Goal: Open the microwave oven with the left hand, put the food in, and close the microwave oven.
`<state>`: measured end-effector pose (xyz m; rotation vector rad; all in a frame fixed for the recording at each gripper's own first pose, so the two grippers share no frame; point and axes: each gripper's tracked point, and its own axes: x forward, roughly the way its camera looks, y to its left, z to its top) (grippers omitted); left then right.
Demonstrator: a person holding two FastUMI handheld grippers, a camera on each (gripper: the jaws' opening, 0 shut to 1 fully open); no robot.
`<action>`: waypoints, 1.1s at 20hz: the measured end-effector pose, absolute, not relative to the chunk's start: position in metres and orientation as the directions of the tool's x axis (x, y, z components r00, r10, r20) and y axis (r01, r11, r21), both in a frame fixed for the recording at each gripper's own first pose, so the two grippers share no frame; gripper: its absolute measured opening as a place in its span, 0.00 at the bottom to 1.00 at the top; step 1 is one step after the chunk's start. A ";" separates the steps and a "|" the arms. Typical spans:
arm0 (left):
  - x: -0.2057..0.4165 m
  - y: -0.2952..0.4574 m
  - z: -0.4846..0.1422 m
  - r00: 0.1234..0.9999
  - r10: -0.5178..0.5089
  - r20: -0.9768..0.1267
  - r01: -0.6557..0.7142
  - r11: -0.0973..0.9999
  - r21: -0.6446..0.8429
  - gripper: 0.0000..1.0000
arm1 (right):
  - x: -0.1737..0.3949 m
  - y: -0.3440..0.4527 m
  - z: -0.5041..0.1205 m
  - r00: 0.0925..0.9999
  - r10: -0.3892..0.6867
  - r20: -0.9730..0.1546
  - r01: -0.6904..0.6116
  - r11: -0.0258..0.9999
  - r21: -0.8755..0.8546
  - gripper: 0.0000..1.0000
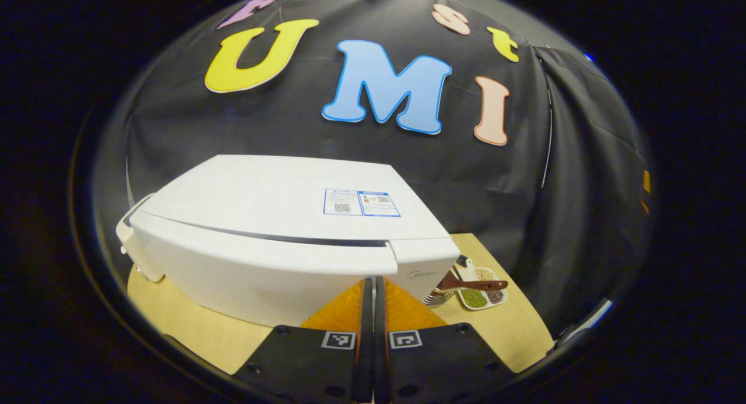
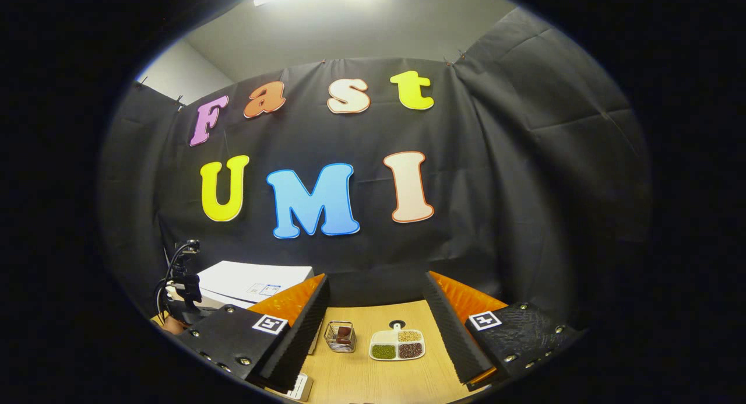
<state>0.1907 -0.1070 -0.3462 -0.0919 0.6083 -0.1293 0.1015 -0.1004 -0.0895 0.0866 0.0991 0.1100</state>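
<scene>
Black cloth hangs behind a pale wooden table, and that table runs under both of my tools. Seen through the left gripper view, my left gripper is clenched, its two fingers pressed flat together with nothing between them. Their tips sit right up at the lower front edge of the white microwave oven, close to where the door meets the control panel; I cannot tell whether they touch it. The oven's door is closed, and a label sticker lies on its top. To the right of the oven, farther along the table, a divided dish holds small heaps of grains and beans, with a brown wooden spoon lying across it and what look like stacked plates tucked against its near side.

From the right gripper view, my right gripper is released, fingers spread wide and holding nothing, raised above the table. Between those fingers, farther off, I see a small wire basket with something brown inside, and just to its right the divided dish, the two standing slightly apart. Off to the left, the microwave oven shows its white top, and my left gripper with its cables sits in front of it.
</scene>
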 end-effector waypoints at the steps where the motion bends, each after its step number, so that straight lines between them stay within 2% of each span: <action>1: 0.190 -0.107 -0.346 0.813 -0.144 -0.564 0.093 0.989 -0.118 0.07 | 0.103 -0.101 -0.093 0.988 0.119 -0.102 -0.109 0.989 0.099 0.97; 18: 0.188 -0.107 -0.346 0.825 -0.164 -0.541 0.113 0.985 -0.127 0.07 | 0.087 -0.086 -0.108 0.980 0.142 -0.140 -0.128 0.986 0.102 0.97; 22: 0.196 -0.113 -0.353 0.809 -0.189 -0.557 0.095 0.976 -0.194 0.06 | 0.075 -0.077 -0.107 0.979 0.135 -0.156 -0.119 0.987 0.104 0.97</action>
